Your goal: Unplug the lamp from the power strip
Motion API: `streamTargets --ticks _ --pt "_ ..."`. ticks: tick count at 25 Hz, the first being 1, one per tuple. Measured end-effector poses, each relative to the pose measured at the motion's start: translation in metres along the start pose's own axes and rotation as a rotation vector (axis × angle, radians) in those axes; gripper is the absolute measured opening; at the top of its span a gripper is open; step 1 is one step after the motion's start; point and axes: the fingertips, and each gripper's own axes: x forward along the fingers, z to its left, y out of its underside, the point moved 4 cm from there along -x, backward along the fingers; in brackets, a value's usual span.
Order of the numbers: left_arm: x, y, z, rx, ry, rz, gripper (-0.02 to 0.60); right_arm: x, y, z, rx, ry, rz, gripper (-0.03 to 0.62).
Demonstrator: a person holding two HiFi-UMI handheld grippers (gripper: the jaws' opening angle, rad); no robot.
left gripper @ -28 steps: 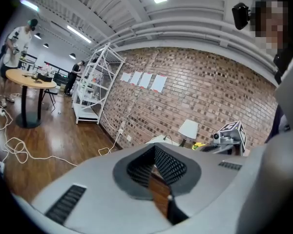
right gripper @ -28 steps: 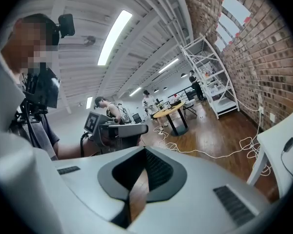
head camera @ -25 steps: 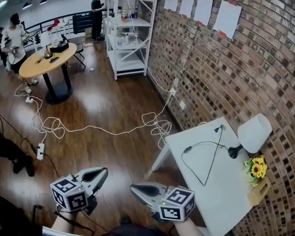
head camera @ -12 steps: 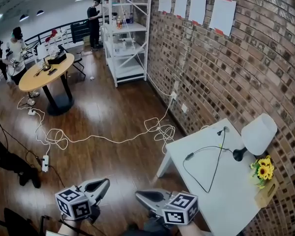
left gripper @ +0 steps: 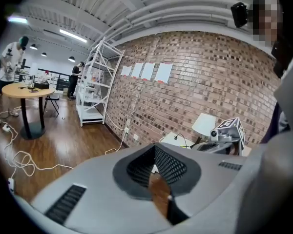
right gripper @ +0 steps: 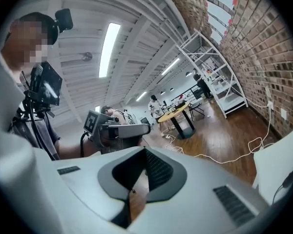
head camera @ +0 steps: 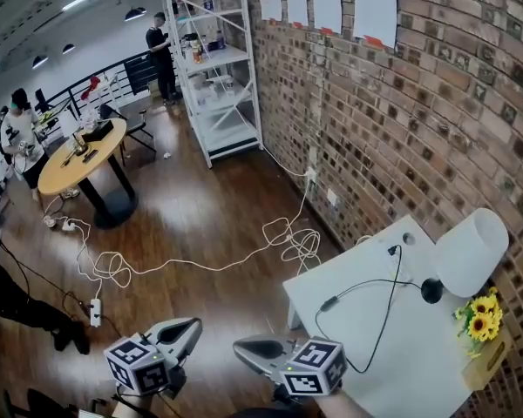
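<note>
The lamp point(head camera: 469, 252) has a white shade and a black base, and stands on the white table point(head camera: 418, 364) by the brick wall. Its black cord point(head camera: 366, 322) loops across the tabletop, one end lying near the table's far corner point(head camera: 392, 251). A white power strip point(head camera: 94, 311) lies on the floor far to the left. My left gripper point(head camera: 194, 325) and right gripper point(head camera: 237, 345) hang low in front of me over the floor, left of the table, both shut and empty. Each shows in the other's gripper view: the right gripper point(left gripper: 207, 146), the left gripper point(right gripper: 142, 128).
A long white cable point(head camera: 200, 264) trails over the wooden floor from a wall socket point(head camera: 311, 177). Yellow flowers point(head camera: 479, 325) stand beside the lamp. A round wooden table point(head camera: 83, 159), a white shelf rack point(head camera: 213, 85) and people stand further back.
The whole scene has slid down and closer in the head view as I walk forward. Both grippers came along, still shut and side by side. The white table now sits further right.
</note>
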Motion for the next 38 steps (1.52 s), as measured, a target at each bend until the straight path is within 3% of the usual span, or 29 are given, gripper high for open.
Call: streamTargets --ticks 3,8,18,26,38 --pt "0.022 -0.005 -0.002 0.065 -0.004 0.004 0.023 -0.01 -0.013 -0.016 -0.004 -0.032 0.0 0.0" --pt "0.044 -0.027 -0.012 0.086 -0.027 0.009 0.023 -0.025 -0.034 -0.037 -0.025 -0.05 -0.021 0.0" --pt "0.077 -0.067 -0.014 0.162 0.025 -0.057 0.023 -0.043 -0.074 -0.055 -0.119 0.008 -0.077 0.0" --pt "0.108 -0.08 -0.009 0.117 0.134 -0.057 0.023 -0.04 -0.088 -0.069 -0.132 0.104 -0.093 0.0" --pt "0.113 -0.112 0.077 0.069 0.283 -0.052 0.023 0.041 -0.121 -0.077 -0.142 0.256 -0.073 0.0"
